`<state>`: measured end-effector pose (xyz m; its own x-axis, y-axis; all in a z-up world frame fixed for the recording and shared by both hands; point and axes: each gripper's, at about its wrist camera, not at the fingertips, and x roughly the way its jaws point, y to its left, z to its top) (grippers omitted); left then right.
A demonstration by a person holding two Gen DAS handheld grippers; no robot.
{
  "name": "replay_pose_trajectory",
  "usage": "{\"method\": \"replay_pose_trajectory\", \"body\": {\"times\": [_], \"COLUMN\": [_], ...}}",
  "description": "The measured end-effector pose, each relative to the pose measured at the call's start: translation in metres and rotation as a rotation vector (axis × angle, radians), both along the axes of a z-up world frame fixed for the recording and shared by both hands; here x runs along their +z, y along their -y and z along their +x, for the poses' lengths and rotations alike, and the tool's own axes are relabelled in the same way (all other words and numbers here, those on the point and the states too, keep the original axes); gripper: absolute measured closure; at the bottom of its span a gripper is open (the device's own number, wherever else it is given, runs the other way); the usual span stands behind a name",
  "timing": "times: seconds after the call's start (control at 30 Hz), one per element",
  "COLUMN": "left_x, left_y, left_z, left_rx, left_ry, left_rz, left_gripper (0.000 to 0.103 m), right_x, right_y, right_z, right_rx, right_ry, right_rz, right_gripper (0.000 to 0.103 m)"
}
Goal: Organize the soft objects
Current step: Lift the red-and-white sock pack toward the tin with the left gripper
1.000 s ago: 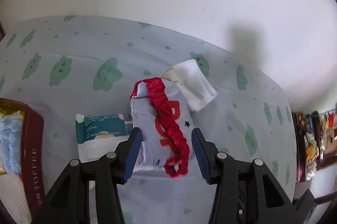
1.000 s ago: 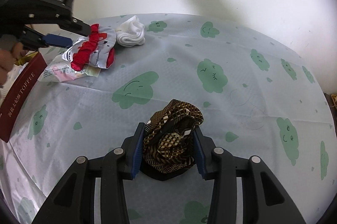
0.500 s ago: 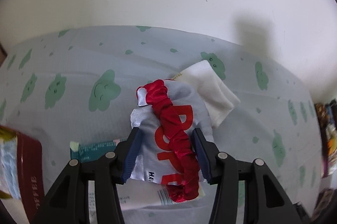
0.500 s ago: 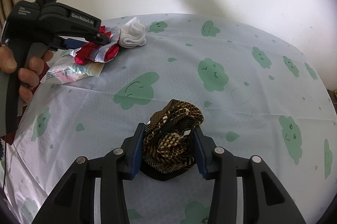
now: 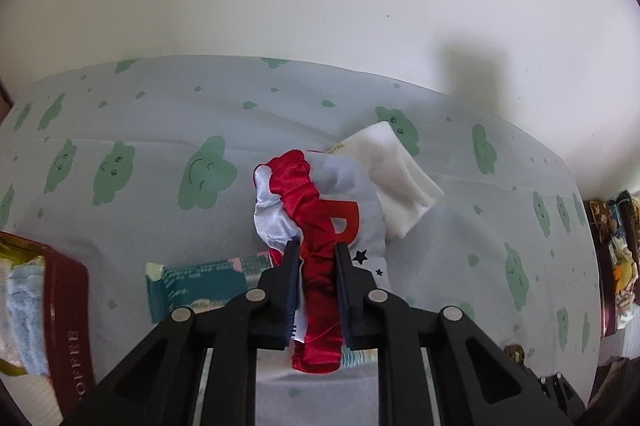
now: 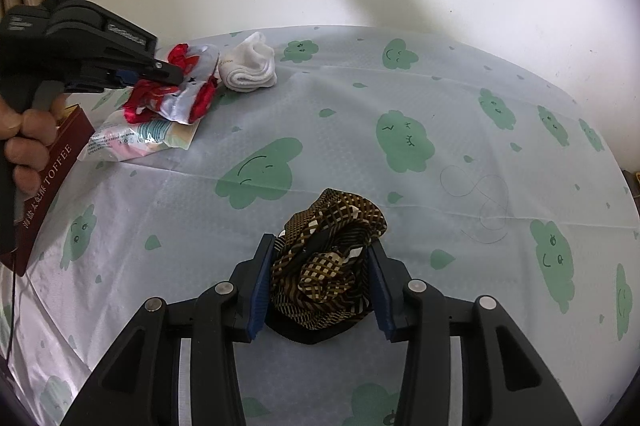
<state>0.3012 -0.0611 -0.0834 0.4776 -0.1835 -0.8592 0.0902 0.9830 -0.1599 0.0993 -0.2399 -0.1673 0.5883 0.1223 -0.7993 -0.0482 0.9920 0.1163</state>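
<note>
A red ruffled band on a white satin piece with red letters [image 5: 296, 186] lies over a tissue pack [image 5: 196, 278]. My left gripper [image 5: 316, 246] is closing its jaws, and the pads pinch the red ruffle between them. In the right wrist view the left gripper [image 6: 176, 76] bears on the same red and white piece [image 6: 188, 94]. A folded white sock [image 5: 396, 178] lies just behind it, also seen from the right as the white sock [image 6: 252, 66]. My right gripper [image 6: 322, 242] is shut on a brown checked fabric bundle [image 6: 332, 258] resting on the tablecloth.
A dark red toffee tin [image 5: 68, 306] holding pale blue and white cloths stands at the left; the tin [image 6: 44, 186] sits by a person's hand [image 6: 24, 130]. The cloud-print tablecloth [image 6: 400, 142] meets a white wall behind. Mixed clutter [image 5: 616, 266] lies beyond the right table edge.
The left gripper's jaws went from wide apart around the red and white piece to pinched on its red ruffle. The right gripper and the brown bundle have stayed put.
</note>
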Motion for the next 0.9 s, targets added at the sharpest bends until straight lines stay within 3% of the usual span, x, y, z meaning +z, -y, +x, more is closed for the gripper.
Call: {"method": "replay_pose_trajectory", "body": {"times": [0.5, 0.9], "left_x": [0.063, 0.121], "left_y": [-0.025, -0.102], "left_z": [-0.055, -0.104], "left_rx": [0.006, 0.063], "left_ry": [0.067, 0.132], "left_rz": [-0.009, 0.031], "left_gripper": [0.086, 0.086], "right_x": [0.0, 0.0], "right_y": [0.0, -0.001], "right_z": [0.0, 0.0], "right_rx": [0.001, 0.001], "right_ry": [-0.001, -0.001], "right_rz": [-0.002, -0.004], "right_gripper": [0.061, 0.061]}}
